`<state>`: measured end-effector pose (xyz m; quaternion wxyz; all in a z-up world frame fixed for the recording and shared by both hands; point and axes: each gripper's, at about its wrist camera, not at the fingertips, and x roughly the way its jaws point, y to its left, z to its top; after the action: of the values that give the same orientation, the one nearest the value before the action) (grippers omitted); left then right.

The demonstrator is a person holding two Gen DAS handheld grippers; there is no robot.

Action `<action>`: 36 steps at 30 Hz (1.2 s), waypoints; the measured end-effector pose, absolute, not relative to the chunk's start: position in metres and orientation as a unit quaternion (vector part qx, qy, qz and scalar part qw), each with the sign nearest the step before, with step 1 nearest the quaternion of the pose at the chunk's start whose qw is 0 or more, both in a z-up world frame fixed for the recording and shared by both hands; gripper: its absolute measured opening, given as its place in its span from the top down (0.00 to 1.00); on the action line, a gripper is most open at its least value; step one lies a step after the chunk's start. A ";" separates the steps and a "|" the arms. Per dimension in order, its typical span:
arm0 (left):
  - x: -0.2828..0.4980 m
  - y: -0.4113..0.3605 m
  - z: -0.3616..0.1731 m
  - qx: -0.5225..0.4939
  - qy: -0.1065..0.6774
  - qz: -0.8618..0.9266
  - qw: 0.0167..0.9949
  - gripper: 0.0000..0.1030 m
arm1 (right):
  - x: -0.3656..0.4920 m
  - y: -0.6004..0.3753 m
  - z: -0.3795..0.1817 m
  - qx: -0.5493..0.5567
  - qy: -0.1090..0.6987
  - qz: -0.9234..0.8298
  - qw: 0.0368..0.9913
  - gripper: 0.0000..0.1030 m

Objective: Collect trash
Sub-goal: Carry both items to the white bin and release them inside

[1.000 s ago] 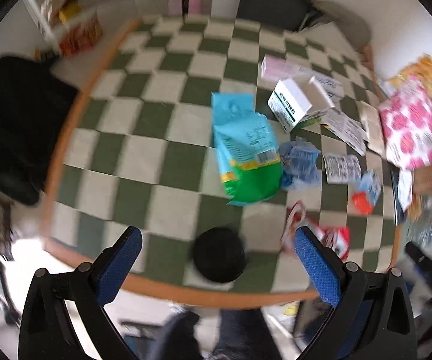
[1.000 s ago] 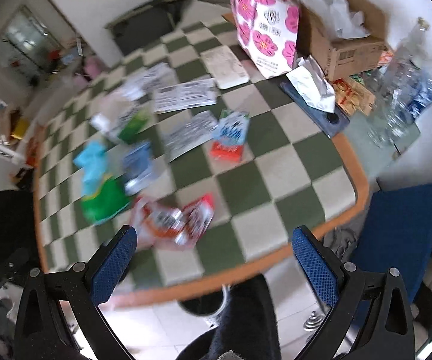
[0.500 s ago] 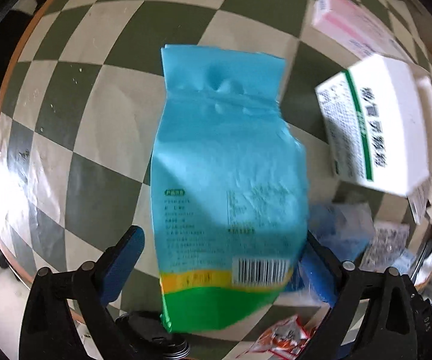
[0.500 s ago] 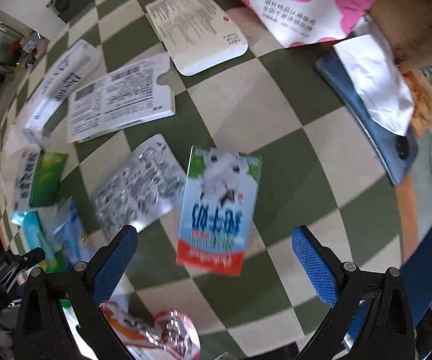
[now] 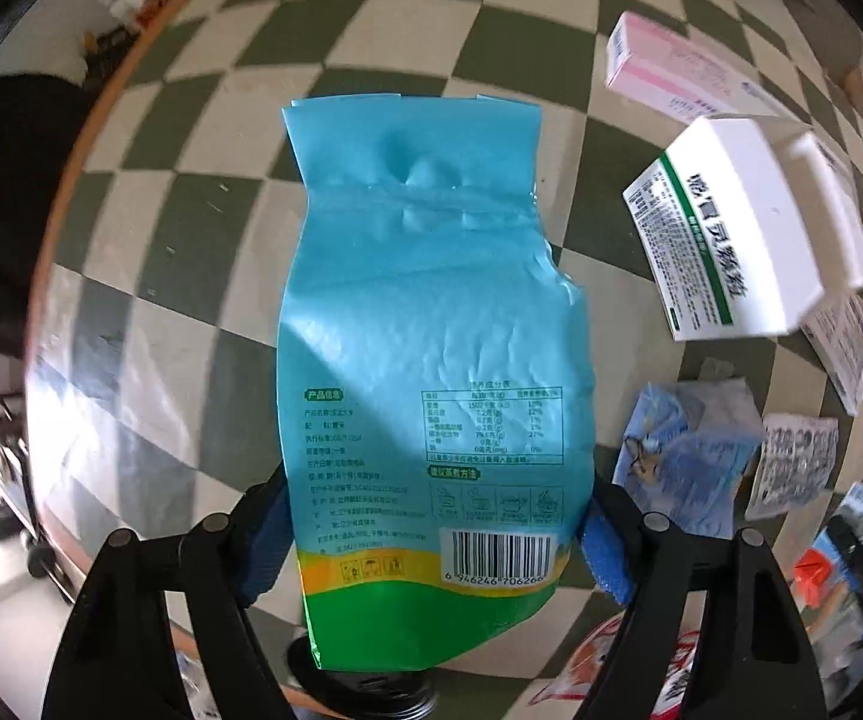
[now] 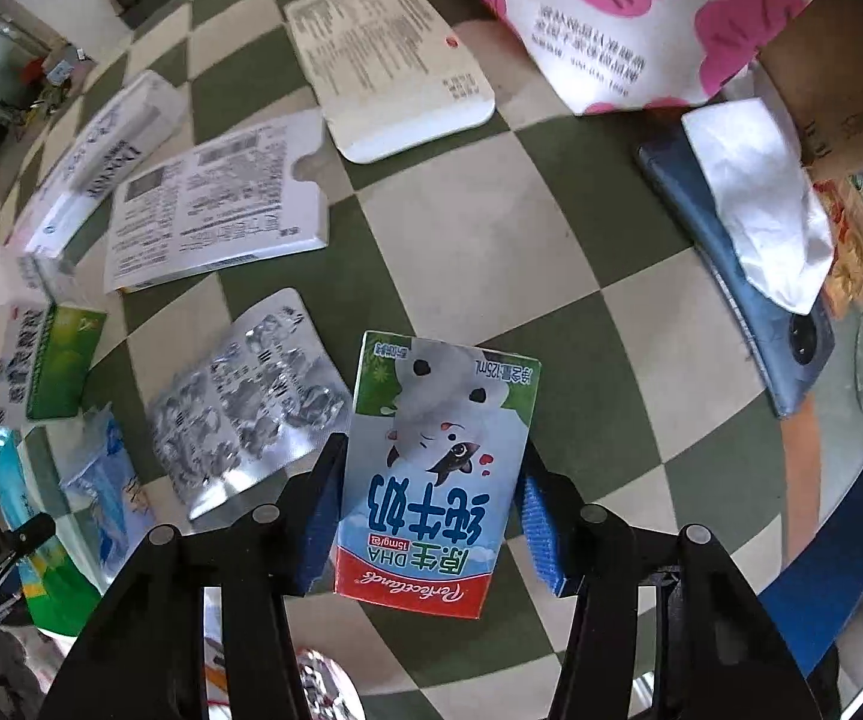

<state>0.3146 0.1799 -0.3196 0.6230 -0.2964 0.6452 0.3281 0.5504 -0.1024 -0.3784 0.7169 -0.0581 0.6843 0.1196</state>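
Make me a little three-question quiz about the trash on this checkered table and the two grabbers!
1. True or false: the left gripper has its jaws around the blue and green pouch.
2. What sits between the right gripper jaws? A) milk carton B) blister pack C) tissue
3. Fill in: the tissue lies on top of a blue ____.

Key: 1 true; 2 A; 3 phone.
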 end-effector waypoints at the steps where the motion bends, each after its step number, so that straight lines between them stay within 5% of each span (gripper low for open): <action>1: 0.312 0.178 -0.312 -0.289 0.643 0.330 0.628 0.23 | 0.548 -0.104 -0.375 -0.064 0.678 0.126 0.721 0.47; 12: 0.274 0.138 -0.246 -0.247 0.588 0.316 0.702 0.24 | 0.478 -0.091 -0.293 -0.087 0.614 0.209 0.756 0.47; 24: 0.120 0.082 -0.201 -0.215 0.536 0.241 0.780 0.24 | 0.296 -0.109 -0.203 -0.065 0.544 0.256 0.797 0.47; 36: 0.013 0.017 -0.268 -0.227 0.610 0.166 0.741 0.24 | 0.124 -0.169 -0.250 -0.047 0.610 0.244 0.752 0.47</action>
<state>0.0132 0.0174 -0.2683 0.7409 -0.2273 0.6098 0.1659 0.1239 -0.1695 -0.2502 0.7524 -0.0472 0.6101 0.2438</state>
